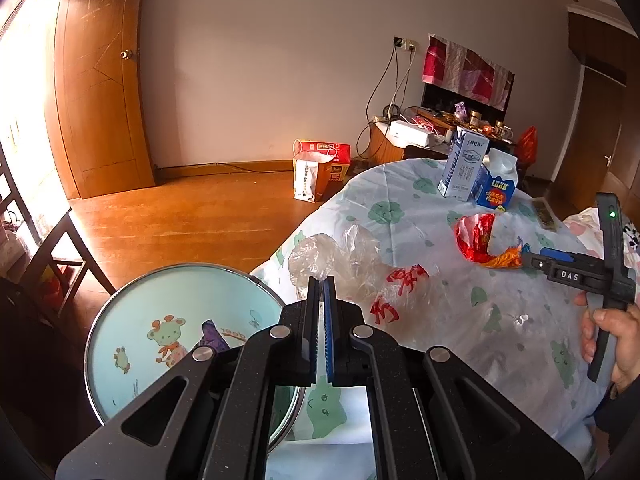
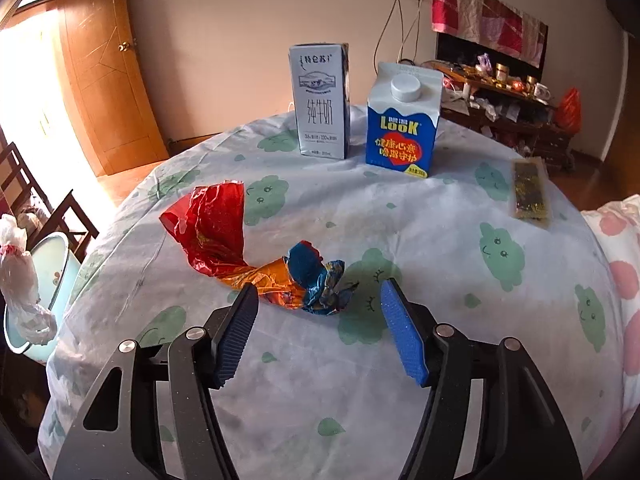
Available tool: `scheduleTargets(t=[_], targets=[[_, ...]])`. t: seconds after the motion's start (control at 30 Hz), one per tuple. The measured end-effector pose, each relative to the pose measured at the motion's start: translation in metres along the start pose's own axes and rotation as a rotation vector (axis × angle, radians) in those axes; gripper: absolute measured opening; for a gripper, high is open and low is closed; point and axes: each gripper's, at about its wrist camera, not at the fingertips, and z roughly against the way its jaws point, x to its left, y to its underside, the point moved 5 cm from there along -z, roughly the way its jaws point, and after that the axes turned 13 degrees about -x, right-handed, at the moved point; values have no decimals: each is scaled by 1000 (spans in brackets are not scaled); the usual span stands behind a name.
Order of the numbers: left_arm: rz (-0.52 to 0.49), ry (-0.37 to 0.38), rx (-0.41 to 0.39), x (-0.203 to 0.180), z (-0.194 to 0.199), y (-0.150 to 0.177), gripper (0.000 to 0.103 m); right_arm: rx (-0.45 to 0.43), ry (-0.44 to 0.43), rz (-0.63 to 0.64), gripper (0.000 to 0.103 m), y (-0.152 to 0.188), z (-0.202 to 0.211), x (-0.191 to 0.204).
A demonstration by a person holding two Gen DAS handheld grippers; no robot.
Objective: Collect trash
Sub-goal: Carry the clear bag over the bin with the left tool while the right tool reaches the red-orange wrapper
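Observation:
My left gripper (image 1: 322,280) is shut on a clear plastic bag with red print (image 1: 352,268), held up at the table's left edge; the bag also shows hanging in the right wrist view (image 2: 20,280). Below it stands a light blue trash bin (image 1: 132,320) with a purple wrapper inside. My right gripper (image 2: 318,292) is open, its jaws on either side of the twisted blue end of a crumpled red, orange and blue foil wrapper (image 2: 240,248) lying on the table. In the left wrist view the right gripper (image 1: 528,258) touches that wrapper (image 1: 480,236).
A white milk carton (image 2: 322,100) and a blue LOOK carton (image 2: 402,120) stand at the table's far side. A flat dark snack packet (image 2: 530,192) lies at the right. The tablecloth (image 2: 400,240) has green prints. Chairs (image 1: 52,248) stand left of the bin.

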Motion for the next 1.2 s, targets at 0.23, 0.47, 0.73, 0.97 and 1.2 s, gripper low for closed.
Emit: scheduleTargets(t=[0.23, 0.47, 0.73, 0.97, 1.2], targets=[[-3, -4, 9, 2, -2, 4, 2, 27, 8, -55, 64, -8, -22, -8], [5, -24, 6, 8, -2, 5, 2, 71, -32, -15, 34, -4, -28, 6], [-4, -58, -19, 19, 13, 1, 2, -49, -109, -13, 27, -15, 3, 32], [-9, -108, -18, 39, 25, 4, 2, -123, -187, 43, 27, -24, 25, 79], [-16, -163, -15, 60, 35, 8, 2, -111, -256, 89, 27, -23, 29, 125]])
